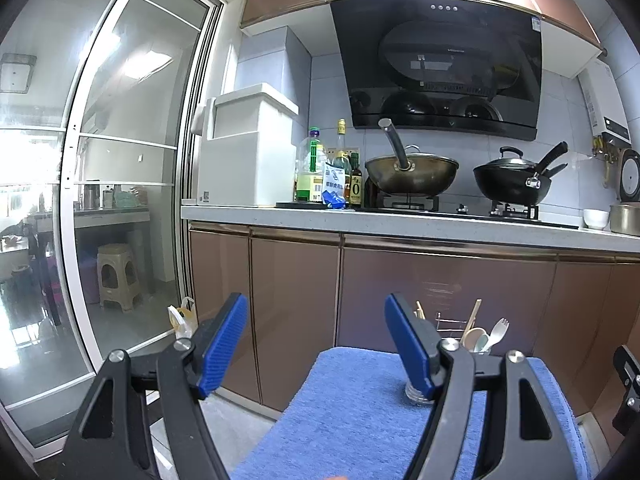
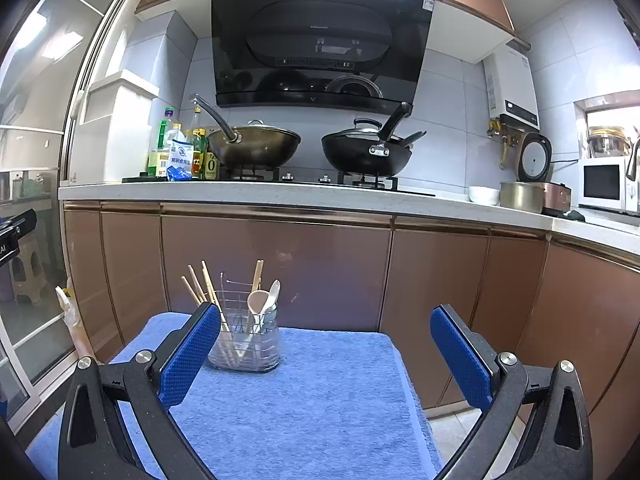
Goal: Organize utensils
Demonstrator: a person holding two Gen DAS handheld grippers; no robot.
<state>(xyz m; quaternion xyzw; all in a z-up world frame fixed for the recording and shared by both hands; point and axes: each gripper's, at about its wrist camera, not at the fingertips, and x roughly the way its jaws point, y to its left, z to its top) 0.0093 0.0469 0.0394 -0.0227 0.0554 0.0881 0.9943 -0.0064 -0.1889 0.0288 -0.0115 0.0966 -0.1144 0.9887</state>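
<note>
A clear utensil holder [image 2: 245,344] with a wire rack inside stands on a blue towel [image 2: 304,400]. Wooden chopsticks [image 2: 200,284], a pale spoon [image 2: 256,302] and a white spork [image 2: 274,290] stick up out of it. My right gripper [image 2: 326,352] is open and empty, held above the towel with the holder just behind its left finger. My left gripper [image 1: 316,344] is also open and empty; its right finger covers most of the holder [image 1: 418,394], with the spoon [image 1: 474,338] and spork [image 1: 498,328] showing above it.
Brown cabinet doors [image 2: 276,272] stand right behind the towel. On the counter [image 2: 280,194] are two woks [image 2: 256,146] on a stove, oil bottles [image 2: 164,148], a rice cooker [image 2: 536,160] and a microwave [image 2: 604,182]. A sliding glass door [image 1: 120,184] is at left.
</note>
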